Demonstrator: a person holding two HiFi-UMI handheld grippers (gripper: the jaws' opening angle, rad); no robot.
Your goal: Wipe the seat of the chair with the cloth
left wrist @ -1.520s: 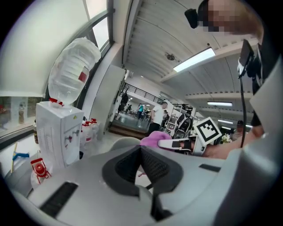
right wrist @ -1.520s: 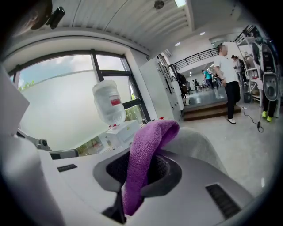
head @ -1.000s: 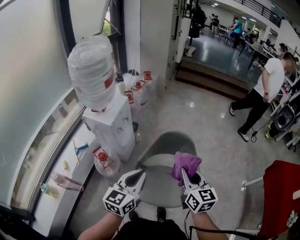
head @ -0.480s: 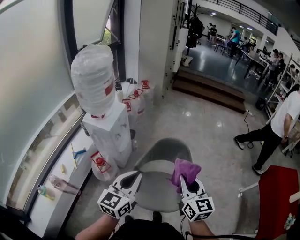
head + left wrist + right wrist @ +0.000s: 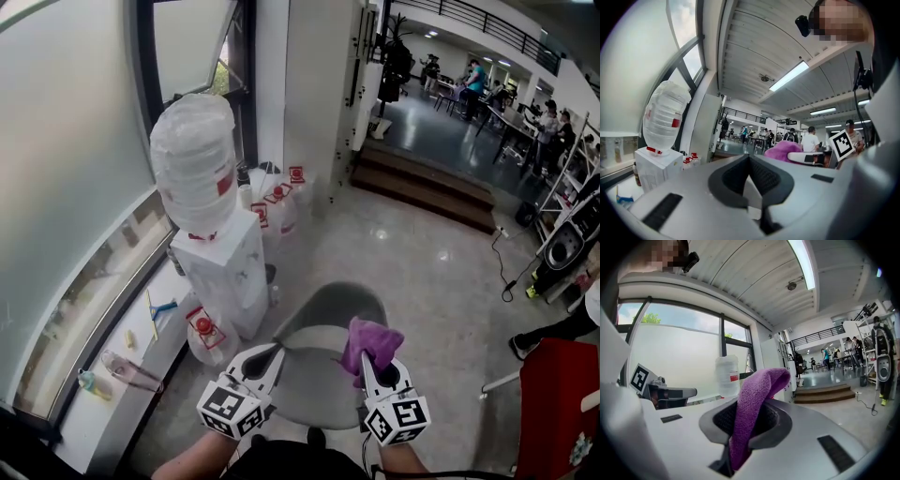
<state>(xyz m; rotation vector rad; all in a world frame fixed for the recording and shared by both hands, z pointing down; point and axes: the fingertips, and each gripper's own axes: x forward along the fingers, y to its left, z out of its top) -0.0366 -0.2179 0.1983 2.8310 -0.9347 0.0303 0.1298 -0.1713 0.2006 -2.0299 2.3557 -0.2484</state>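
Right now the cloth [image 5: 371, 338] is sitting pinched in your right gripper [image 5: 374, 360]. The jaws are clamping its lower part, while the free purple end is standing up past the tips and folding over at the top.

The seat [image 5: 314, 380] of the grey chair is lying below the cloth, between your two grippers and a little toward your left. The curved backrest [image 5: 330, 298] is rising on its far side. The right gripper view is taking in the windows and ceiling rather than the seat. So, by my reading, the jaws are pointing forward and upward, and the cloth is hanging above the seat without touching it.

The coming move is turning on that one relation: the seat is down and slightly left of the cloth. You are probably needing to tip the right gripper downward so the loose end meets the surface.

Your left gripper [image 5: 269, 356] is holding nothing, with its jaws together, just beside the seat's left edge. The water dispenser [image 5: 228, 272] is standing well off to the left.
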